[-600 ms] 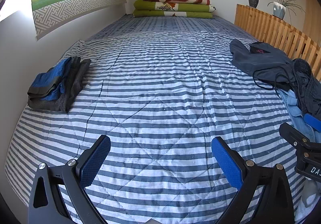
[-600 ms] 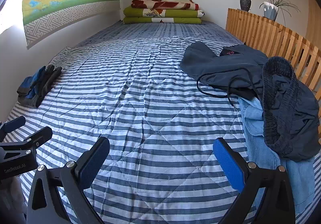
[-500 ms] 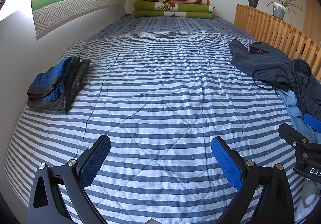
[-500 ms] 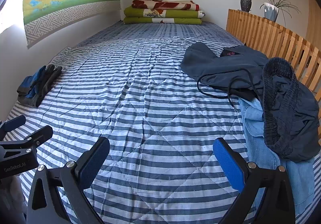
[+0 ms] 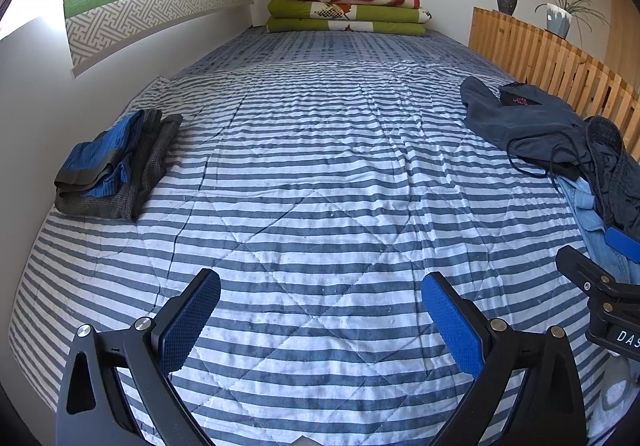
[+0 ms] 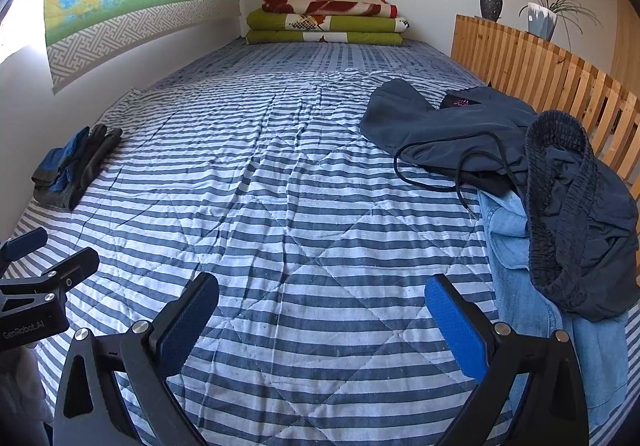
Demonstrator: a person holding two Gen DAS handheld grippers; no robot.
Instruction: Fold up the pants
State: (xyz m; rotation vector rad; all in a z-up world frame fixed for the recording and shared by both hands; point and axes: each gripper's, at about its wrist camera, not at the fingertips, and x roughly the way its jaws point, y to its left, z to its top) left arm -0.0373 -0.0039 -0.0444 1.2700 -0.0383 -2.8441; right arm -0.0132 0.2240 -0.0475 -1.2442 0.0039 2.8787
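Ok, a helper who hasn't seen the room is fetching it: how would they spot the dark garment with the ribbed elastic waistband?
Find the wooden slat rail along the striped bed. A heap of clothes lies beside it; the dark garment tops the near end, over light blue denim. Its gathered waistband stands up in a loop.

Home bedroom: striped quilt [image 5: 320, 174] on bed, folded blankets [image 5: 348, 12], potted plant [image 5: 560, 16].
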